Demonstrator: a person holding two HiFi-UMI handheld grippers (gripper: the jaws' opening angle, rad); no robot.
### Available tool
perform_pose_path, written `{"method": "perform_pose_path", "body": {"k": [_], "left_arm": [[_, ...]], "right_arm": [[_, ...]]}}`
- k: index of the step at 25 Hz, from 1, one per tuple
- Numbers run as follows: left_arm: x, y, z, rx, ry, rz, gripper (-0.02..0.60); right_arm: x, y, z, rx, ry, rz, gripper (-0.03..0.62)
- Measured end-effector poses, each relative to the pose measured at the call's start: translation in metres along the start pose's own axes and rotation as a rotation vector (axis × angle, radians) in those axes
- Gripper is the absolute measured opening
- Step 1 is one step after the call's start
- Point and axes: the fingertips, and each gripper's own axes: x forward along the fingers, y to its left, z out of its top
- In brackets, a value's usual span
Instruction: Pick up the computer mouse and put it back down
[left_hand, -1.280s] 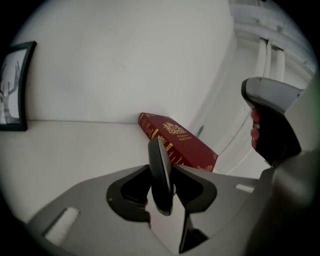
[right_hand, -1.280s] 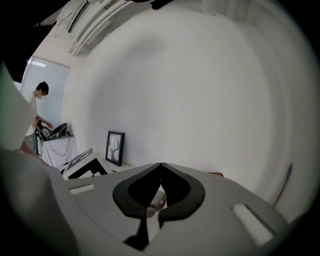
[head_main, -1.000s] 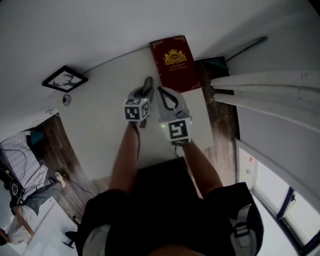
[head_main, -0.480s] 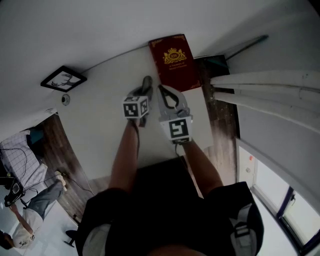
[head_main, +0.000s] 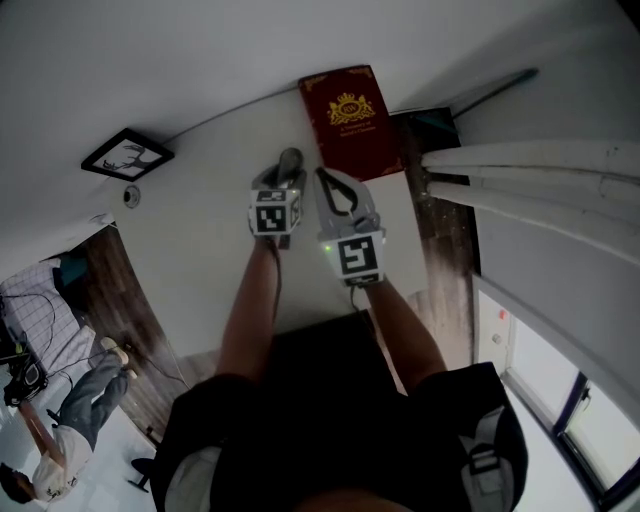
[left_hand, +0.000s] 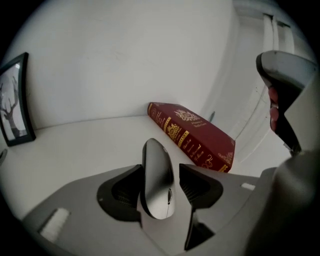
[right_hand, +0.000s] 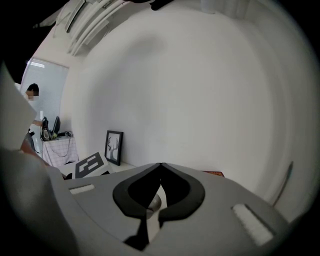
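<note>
Nearest the camera, the person's right claw (right_hand: 160, 165) is clenched tight above the white table (head_main: 205, 215). At its 9 o'clock, the left claw (left_hand: 160, 169) is released, its jaws just opening. The grey computer mouse (left_hand: 156, 192) stands on edge between them, with the right pad clear of it. A red book (head_main: 350, 120) lies beyond at 12 o'clock, and a framed picture (head_main: 125, 155) at 10 o'clock.

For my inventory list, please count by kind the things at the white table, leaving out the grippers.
computer mouse: 1
red book: 1
picture frame: 1
small round object: 1
Total: 4
</note>
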Motion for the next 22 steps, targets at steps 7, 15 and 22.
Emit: {"method": "perform_pose_path", "body": {"k": [7, 15, 22], "left_arm": [[0.000, 0.009, 0.002, 0.072, -0.012, 0.052, 0.251], [-0.003, 0.013, 0.005, 0.126, -0.027, 0.083, 0.264], [-0.026, 0.006, 0.020, 0.128, -0.083, 0.062, 0.242]], "right_arm": [[-0.001, 0.004, -0.005, 0.019, 0.009, -0.002, 0.014], [0.002, 0.008, -0.004, 0.013, -0.002, -0.001, 0.014], [0.003, 0.009, -0.004, 0.011, 0.008, -0.009, 0.014]]}}
